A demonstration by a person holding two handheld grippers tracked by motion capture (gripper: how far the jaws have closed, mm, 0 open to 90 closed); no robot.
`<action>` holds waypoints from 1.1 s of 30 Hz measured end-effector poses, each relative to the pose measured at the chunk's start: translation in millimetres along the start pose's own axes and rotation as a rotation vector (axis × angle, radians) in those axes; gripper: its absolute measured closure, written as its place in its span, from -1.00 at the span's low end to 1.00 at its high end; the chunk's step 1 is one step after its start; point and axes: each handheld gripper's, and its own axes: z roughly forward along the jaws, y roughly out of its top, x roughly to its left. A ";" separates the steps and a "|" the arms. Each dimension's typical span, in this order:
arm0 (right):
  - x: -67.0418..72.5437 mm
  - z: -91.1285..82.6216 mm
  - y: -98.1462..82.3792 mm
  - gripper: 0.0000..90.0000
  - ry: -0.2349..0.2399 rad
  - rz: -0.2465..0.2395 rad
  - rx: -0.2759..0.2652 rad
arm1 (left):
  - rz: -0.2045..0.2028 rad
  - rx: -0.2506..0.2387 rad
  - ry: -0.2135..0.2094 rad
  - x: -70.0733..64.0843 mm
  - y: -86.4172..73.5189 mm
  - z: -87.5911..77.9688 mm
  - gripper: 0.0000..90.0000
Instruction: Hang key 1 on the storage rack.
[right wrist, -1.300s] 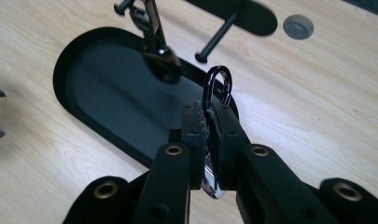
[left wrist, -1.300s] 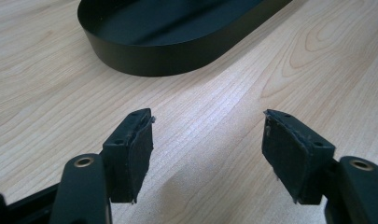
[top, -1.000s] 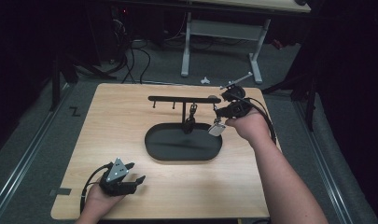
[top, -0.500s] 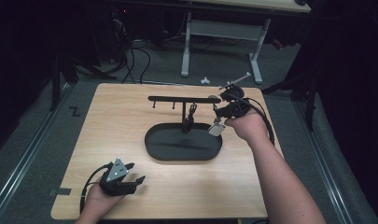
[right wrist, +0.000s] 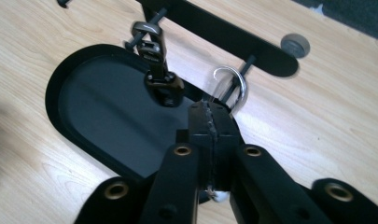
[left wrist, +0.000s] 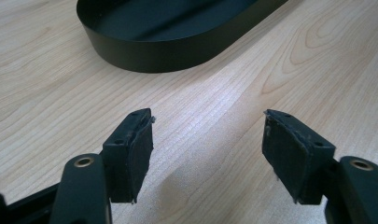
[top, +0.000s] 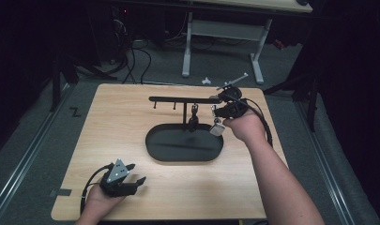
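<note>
A black rack bar (top: 178,99) with small hooks stands over a black oval tray (top: 183,157). A black key fob (top: 193,123) hangs by its clip from one hook. My right gripper (top: 220,111) is at the bar's right end. Its jaws have just been closing and are shut on a silver key ring (right wrist: 233,84). The ring curls around a hook peg just past the gripper (right wrist: 213,114), and a pale tag (top: 217,129) dangles under it. My left gripper (top: 138,180) rests open near the table's front left, nothing between its pads (left wrist: 130,154).
The wooden table (top: 122,122) has a round grey grommet (right wrist: 295,45) beyond the bar's right end. The tray's wall (left wrist: 177,51) lies ahead of the left gripper. Behind the table stand a desk frame (top: 225,33) and floor cables (top: 131,56).
</note>
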 end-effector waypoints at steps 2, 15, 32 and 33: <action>0.6 1.9 2.2 1.00 -0.027 0.004 0.004 | -0.001 -0.002 0.001 -0.2 -0.1 0.3 -0.24; -1.4 3.1 0.4 1.00 -0.024 0.009 0.009 | -0.001 -0.007 0.002 0.5 0.0 -0.4 -0.24; -13.3 15.9 -50.9 0.73 0.009 0.032 0.004 | -0.007 -0.013 0.005 -0.2 0.2 -0.1 -0.24; -15.0 18.9 -57.0 0.66 0.010 0.036 0.005 | -0.011 -0.016 0.005 0.1 0.2 0.2 -0.25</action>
